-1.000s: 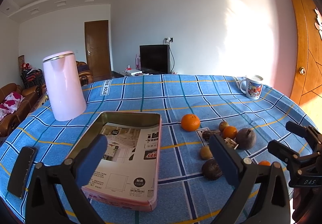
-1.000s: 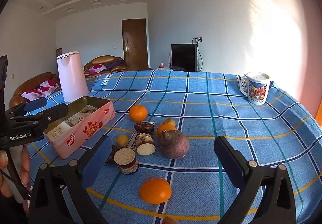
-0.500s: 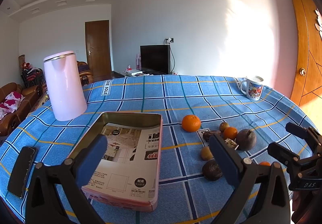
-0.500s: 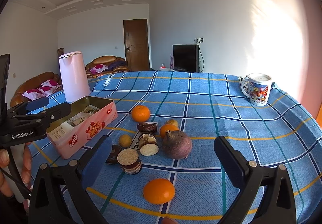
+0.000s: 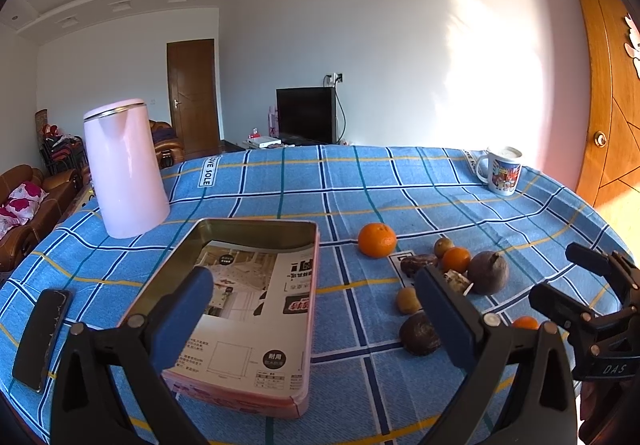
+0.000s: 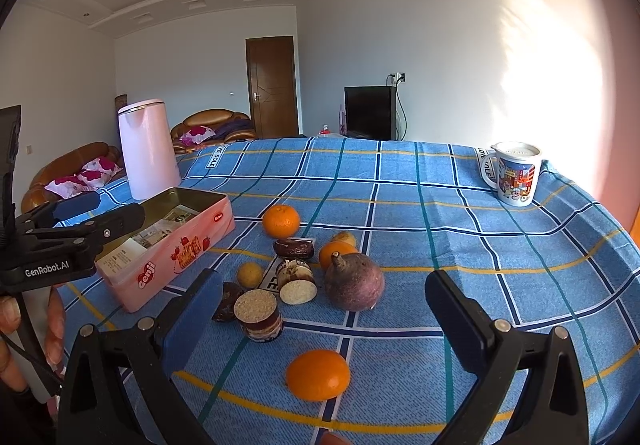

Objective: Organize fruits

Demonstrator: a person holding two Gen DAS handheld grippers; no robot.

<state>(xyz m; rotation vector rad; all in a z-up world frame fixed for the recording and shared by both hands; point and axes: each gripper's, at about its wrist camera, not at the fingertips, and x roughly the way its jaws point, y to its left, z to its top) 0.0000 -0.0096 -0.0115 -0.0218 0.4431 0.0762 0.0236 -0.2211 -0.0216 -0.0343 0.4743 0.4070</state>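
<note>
Several fruits and snack cakes lie on the blue checked tablecloth. In the right wrist view an orange lies nearest, a purple round fruit behind it, another orange farther back and a small yellow fruit to the left. An open pink tin stands at left; it also shows in the left wrist view. My right gripper is open and empty, just above the near orange. My left gripper is open and empty over the tin's right edge.
A pink kettle stands at the back left and a printed mug at the back right. A dark phone lies at the table's left edge. Round layered cakes sit among the fruits.
Both grippers have drifted slightly; the right one has moved a little closer to the fruits. Nothing was grasped or released.
</note>
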